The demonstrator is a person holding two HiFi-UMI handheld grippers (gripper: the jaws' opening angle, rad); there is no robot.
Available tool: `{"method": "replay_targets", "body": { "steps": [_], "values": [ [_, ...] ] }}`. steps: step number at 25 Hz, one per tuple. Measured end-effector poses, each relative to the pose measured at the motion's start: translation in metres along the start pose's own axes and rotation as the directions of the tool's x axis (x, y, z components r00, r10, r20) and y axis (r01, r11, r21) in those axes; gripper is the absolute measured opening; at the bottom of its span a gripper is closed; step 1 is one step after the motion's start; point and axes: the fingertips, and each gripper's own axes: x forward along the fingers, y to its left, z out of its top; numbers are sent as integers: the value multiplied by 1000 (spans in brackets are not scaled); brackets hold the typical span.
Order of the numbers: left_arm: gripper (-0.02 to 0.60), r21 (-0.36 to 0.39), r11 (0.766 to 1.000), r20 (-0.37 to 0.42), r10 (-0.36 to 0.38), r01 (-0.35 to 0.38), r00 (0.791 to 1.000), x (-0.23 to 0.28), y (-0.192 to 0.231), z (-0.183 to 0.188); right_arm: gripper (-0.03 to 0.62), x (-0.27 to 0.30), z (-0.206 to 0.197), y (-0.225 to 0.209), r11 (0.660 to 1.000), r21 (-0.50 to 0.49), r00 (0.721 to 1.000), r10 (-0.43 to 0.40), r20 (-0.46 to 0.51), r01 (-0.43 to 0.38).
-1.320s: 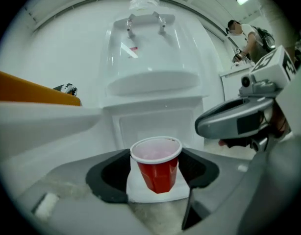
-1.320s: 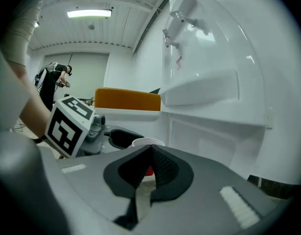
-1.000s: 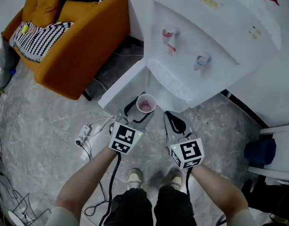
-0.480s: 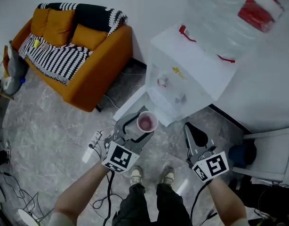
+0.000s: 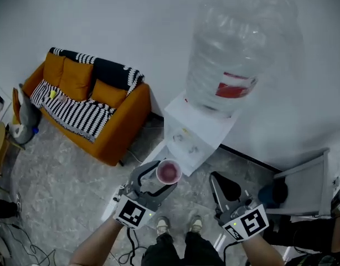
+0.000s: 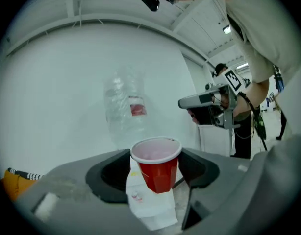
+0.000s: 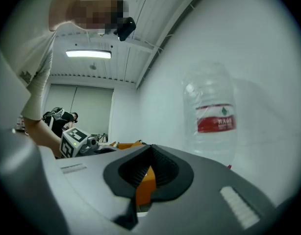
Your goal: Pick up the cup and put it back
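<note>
Orange sofa (image 5: 87, 101) upper left, vs. the wall. Lower centre: left gripper (image 5: 158, 175) clamped on red cup (image 5: 169, 172), jaws wide apart w/ pads on the cup's sides. Cup upright, up off the floor, just in front of white water dispenser (image 5: 193, 140) w/ big clear bottle (image 5: 233, 60) on top. Lower right: right gripper (image 5: 220, 183), jaws closed together, nothing in them, apart from cup.

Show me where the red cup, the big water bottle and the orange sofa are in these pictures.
red cup (image 6: 159, 173): left gripper view, on its red side wall.
water bottle (image 5: 232, 87): head view, on its red label.
orange sofa (image 5: 76, 79): head view, on a back cushion.
</note>
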Motion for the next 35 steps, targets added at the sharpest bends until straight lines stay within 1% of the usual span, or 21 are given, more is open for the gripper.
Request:
{"method": "replay_targets", "body": {
  "steps": [2, 4, 6, 8, 10, 13, 17, 21, 24, 26, 28, 35],
  "values": [
    [317, -17, 1000, 43, 26, -25, 999, -13, -1, 36, 3, -12, 28, 2, 999, 29, 1000, -14, 14, 14],
    [317, -14, 999, 81, 45, -44, 996, -26, -4, 67, 3, -23, 50, 4, 999, 46, 999, -22, 28, 21],
    [316, 7, 998, 104, 57, -58, 993, -38, -8, 94, 3, -35, 69, 6, 999, 25, 999, -34, 24, 33],
    [316, 63, 996, 109, 58, -65, 992, -48, -13, 117, 3, -45, 82, 6, 998, -18, 998, -59, -13, 58],
    [316, 100, 992, 110, 59, -71, 992, -57, -18, 136, 3, -56, 92, 5, 996, -39, 995, -85, -52, 83],
    [316, 94, 991, 102, 86, -95, 991, -66, -21, 155, 3, -70, 107, 2, 996, -33, 994, -88, -62, 86],
    [317, 93, 985, 79, 135, -142, 988, -82, -23, 167, 3, -84, 115, 7, 997, -55, 995, -64, -79, 59],
    [316, 88, 983, 68, 157, -163, 985, -87, -29, 170, 3, -90, 118, 6, 995, -81, 994, -70, -84, 63],
    [316, 32, 983, 24, 182, -183, 983, -87, -34, 158, 3, -91, 117, 5, 995, -84, 995, -69, -77, 62],
    [317, -33, 980, -16, 197, -198, 980, -86, -37, 147, 3, -90, 113, 5, 995, -82, 995, -62, -78, 55],
    [318, -65, 976, -36, 206, -208, 978, -84, -37, 142, 3, -86, 111, 4, 996, -78, 995, -51, -82, 45],
    [316, -57, 972, -44, 225, -227, 973, -76, -27, 137, 3, -72, 98, 0, 998, -69, 995, -23, -101, 17]
  ]
}}
